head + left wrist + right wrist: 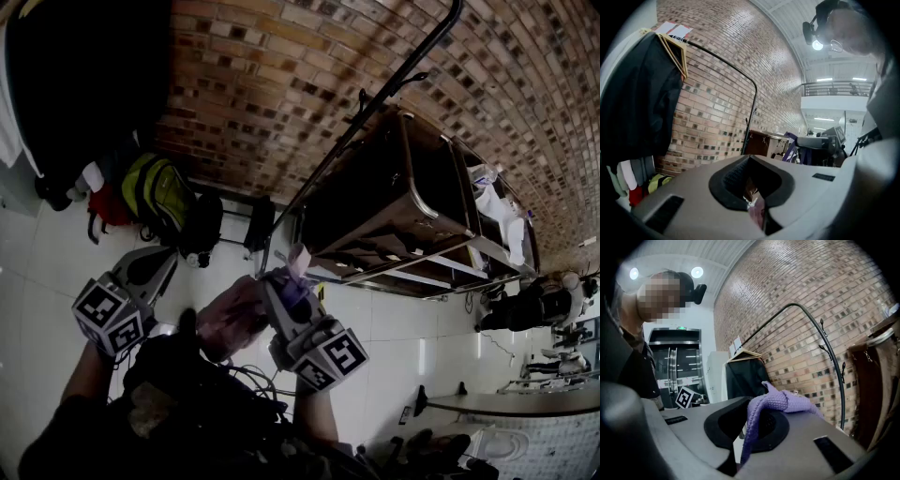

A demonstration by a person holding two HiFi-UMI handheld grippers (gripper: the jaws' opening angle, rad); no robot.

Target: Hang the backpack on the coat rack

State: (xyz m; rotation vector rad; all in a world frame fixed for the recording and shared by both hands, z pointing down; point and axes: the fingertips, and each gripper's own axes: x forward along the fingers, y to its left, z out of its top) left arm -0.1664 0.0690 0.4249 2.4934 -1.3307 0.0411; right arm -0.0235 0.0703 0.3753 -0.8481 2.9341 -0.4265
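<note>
Head view: the coat rack (375,103) is a thin black bar slanting across the brick wall (281,84). Below its lower end, close to the person's body, the pink backpack (232,317) sits between the two tools, off the rack. The left gripper (155,267) is at its left side and the right gripper (286,281) at its right, with a purple strap (298,260) sticking up from the right one. A black coat (84,84) hangs left of the rack, with a yellow-green bag (159,192) on the floor under it.

Left gripper view: the left gripper (752,197) is clenched, with pink backpack (757,213) fabric caught in the slit. The coat rack (740,75) arches above and beyond it.

Right gripper view: the right gripper (747,427) is pinched on the knitted strap (761,413), which drapes over its top. The coat rack (825,333) curves up to the right.
</note>
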